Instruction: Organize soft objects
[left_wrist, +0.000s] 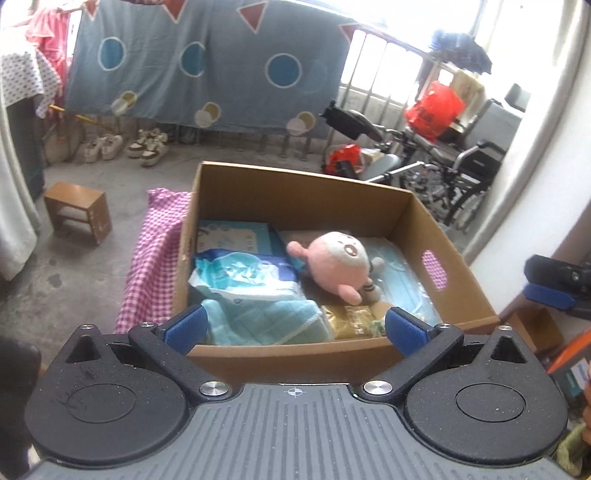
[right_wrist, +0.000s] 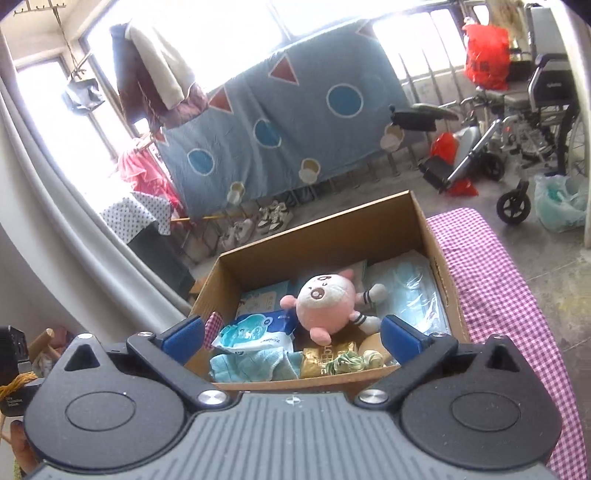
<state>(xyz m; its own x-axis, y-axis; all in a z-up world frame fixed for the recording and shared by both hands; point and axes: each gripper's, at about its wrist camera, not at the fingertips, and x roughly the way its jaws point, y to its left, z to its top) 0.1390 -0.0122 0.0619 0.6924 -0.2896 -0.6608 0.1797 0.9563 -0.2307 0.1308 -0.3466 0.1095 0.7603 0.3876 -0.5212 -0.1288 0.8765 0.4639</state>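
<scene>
Concrete-floored balcony, patterned blue sheet (left_wrist: 207, 62) hung behind. Left wrist view: left gripper (left_wrist: 293, 326) angled down over cardboard box (left_wrist: 295, 184), jaws wide apart, empty; pink plush toy (left_wrist: 338, 264) lies inside on packets, teal cloth (left_wrist: 258, 319) at near wall. Right wrist view: right gripper (right_wrist: 291, 338) likewise spread, empty, above box; checked cloth (right_wrist: 491, 280) beside it

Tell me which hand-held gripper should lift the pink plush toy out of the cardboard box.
Right, narrowly. Both are open and empty above the cardboard box. The right hand-held gripper has the pink plush toy just beyond its fingertips; from the left hand-held gripper, it lies farther back.
</scene>
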